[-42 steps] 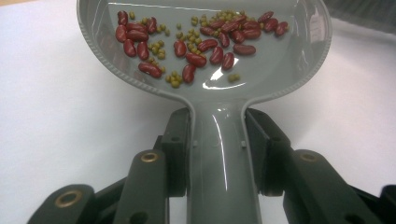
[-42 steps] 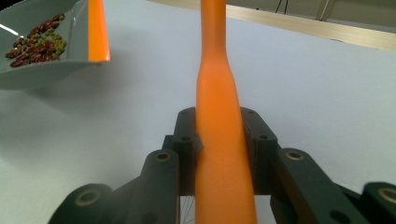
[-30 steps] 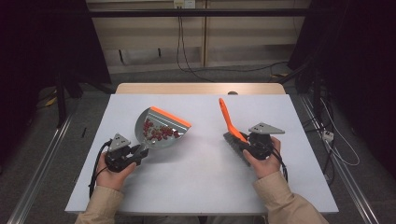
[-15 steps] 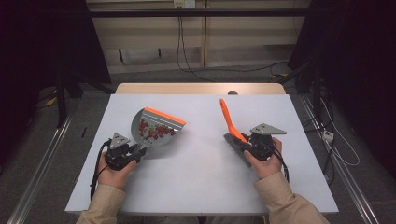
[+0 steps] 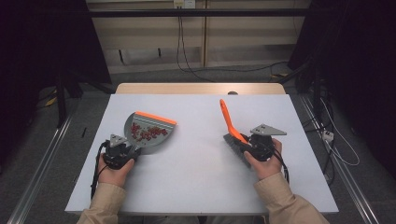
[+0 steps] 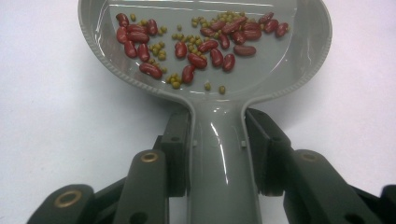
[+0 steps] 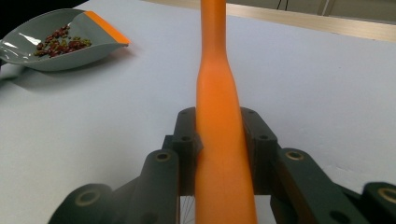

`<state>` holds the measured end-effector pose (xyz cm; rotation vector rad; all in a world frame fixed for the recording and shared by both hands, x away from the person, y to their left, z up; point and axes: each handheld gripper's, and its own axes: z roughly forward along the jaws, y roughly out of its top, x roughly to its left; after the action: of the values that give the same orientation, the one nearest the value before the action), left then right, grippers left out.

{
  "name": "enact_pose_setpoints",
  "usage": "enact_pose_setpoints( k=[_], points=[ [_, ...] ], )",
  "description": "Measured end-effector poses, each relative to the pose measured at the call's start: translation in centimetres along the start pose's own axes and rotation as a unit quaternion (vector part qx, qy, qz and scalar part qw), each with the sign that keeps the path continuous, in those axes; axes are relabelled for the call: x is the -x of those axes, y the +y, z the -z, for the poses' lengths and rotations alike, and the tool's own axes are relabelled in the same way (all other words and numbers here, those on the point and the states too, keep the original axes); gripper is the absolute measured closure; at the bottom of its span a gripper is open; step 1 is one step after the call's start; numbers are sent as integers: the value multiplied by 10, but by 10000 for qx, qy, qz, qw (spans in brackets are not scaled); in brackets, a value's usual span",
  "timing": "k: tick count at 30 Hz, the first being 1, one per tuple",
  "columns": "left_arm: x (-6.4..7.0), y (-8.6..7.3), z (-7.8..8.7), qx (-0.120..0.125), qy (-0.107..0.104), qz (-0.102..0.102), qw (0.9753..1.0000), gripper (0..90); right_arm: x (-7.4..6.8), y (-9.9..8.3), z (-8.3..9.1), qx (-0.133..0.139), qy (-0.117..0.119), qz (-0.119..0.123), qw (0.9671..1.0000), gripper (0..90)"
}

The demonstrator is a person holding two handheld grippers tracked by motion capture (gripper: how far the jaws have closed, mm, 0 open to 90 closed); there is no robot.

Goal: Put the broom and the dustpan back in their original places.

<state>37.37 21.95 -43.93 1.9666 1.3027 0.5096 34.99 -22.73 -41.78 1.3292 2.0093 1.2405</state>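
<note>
A grey dustpan with an orange lip lies at the table's left, holding red beans and small green ones. My left gripper is shut on its grey handle, one jaw on each side. At the right, my right gripper is shut on the orange handle of a brush. That handle points up and away, and the dark bristles sit low by the table. The dustpan also appears far left in the right gripper view, well apart from the brush.
The white tabletop has open room between the two hands and in front of them. A wooden strip runs along the far edge. Cables lie on the floor beyond the table and to its right.
My left gripper has drawn the dustpan a little to the left and toward the person. The right gripper and brush have hardly moved.
</note>
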Motion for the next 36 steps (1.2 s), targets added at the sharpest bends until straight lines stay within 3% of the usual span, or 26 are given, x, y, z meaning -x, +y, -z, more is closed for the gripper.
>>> enact_pose_setpoints(
  k=[11, 20, 24, 26, 36],
  points=[
    [-3, 0, -5, -42, 88, 166, 9998, 629, -2, -1, -4, -31, 54, -22, 10000, 710],
    [-2, 0, -6, -43, 100, 209, 9997, 627, 3, -2, -8, -82, -53, -54, 9999, 709],
    [0, -1, -6, -9, 2, 210, 9998, 625, 6, -4, -9, -107, -81, -109, 9999, 709],
    [2, -1, -3, 121, -32, 254, 9996, 616, 7, -5, -10, -145, -103, -139, 9997, 708],
    [5, -3, -1, 105, -113, 222, 9996, 600, 16, -8, -8, -141, -194, -311, 9992, 707]
  ],
)
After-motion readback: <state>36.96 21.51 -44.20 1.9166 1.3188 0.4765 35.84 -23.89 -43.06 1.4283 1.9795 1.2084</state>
